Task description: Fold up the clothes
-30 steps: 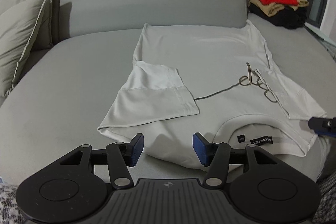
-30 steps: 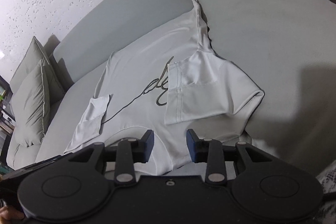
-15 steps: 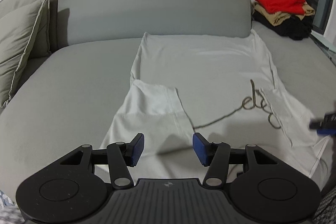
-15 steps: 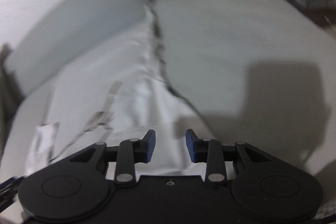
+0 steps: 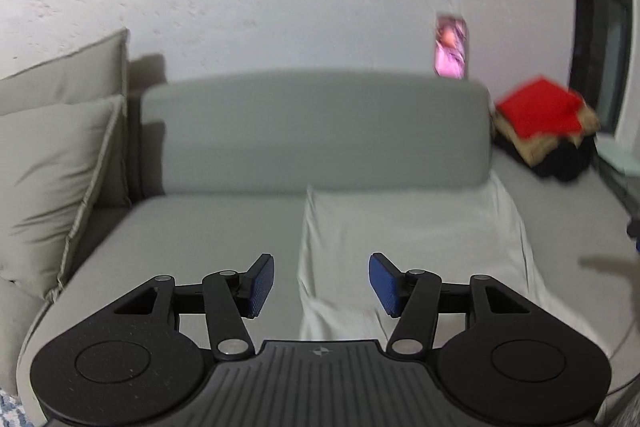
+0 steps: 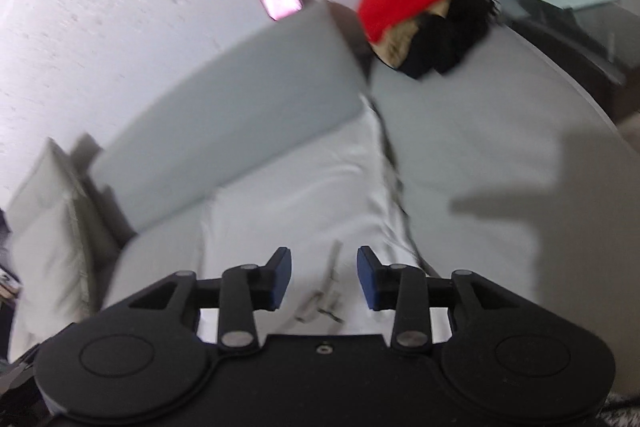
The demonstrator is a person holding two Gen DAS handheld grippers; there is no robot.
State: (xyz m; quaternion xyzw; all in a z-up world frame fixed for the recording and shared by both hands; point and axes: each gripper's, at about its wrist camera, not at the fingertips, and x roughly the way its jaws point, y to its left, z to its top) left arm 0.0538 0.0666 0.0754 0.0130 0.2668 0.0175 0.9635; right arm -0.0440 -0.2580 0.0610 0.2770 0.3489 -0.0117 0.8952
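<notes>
On the grey sofa seat [image 5: 224, 227], a pale t-shirt [image 5: 408, 227] is lying spread as a long strip, its far edge touching the base of the backrest [image 5: 316, 131] and its near part passing out of view beneath both tools; a line of dark lettering [image 6: 320, 303] is showing on the cloth in the right wrist view. How the near end is lying cannot be determined, since both views are blurred and tilted upward. The left gripper [image 5: 320, 285] is hovering with its blue pads set wide apart and nothing between them, positioned over the shirt's left edge. The right gripper [image 6: 324, 277] is likewise standing wide and empty, above the lettered area near the shirt's right edge. Judging from this layout, the garment is looking narrowed lengthwise and not yet reduced to a compact stack; any further lengthwise fold is best done by gripping both near corners at matching points, lifting evenly, and keeping both side edges parallel while the cloth is travelling, so that no diagonal crease is forming. No containers are appearing in either view; the only gathered goods are a pile of folded garments [image 5: 544, 123], red on top, then tan, then black, resting on the seat beyond the backrest's right end. Cushions [image 5: 56, 163] are leaning at the left, and a lit phone [image 5: 451, 47] is standing against the wall.
</notes>
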